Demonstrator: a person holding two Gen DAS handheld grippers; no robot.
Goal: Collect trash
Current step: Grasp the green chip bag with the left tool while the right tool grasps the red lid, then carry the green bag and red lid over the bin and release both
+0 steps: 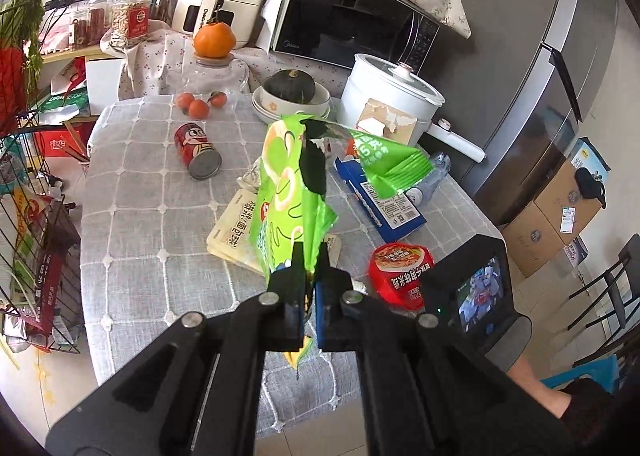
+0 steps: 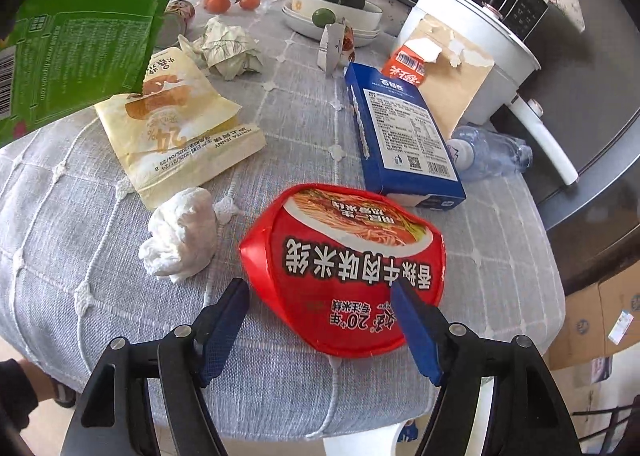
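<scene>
The left gripper point(image 1: 310, 256) is clamped on a green bag point(image 1: 288, 192), which is held up above the table point(image 1: 132, 240), its crumpled top spread ahead of the fingers. In the right view the green bag point(image 2: 80, 28) is seen far left and above the right gripper point(image 2: 320, 296).

The right gripper is held wide, low over the table point(image 2: 100, 288). A red lid point(image 2: 348, 268) is lain flat between and just ahead of its fingers; the right finger is seen overlapping the lid's edge, but contact cannot be told. A white tissue wad point(image 2: 180, 236) is placed just ahead-left of the left finger. A yellow pouch point(image 2: 176, 124) is found farther ahead-left, a crumpled paper point(image 2: 228, 48) beyond it. A blue box point(image 2: 404, 132) is lain ahead-right, with a plastic bottle point(image 2: 492, 152) beside it on the right.

Ahead-left of the left gripper a red can point(image 1: 198, 150) is lain on its side. The red lid point(image 1: 400, 272) is seen just right of that gripper.
</scene>
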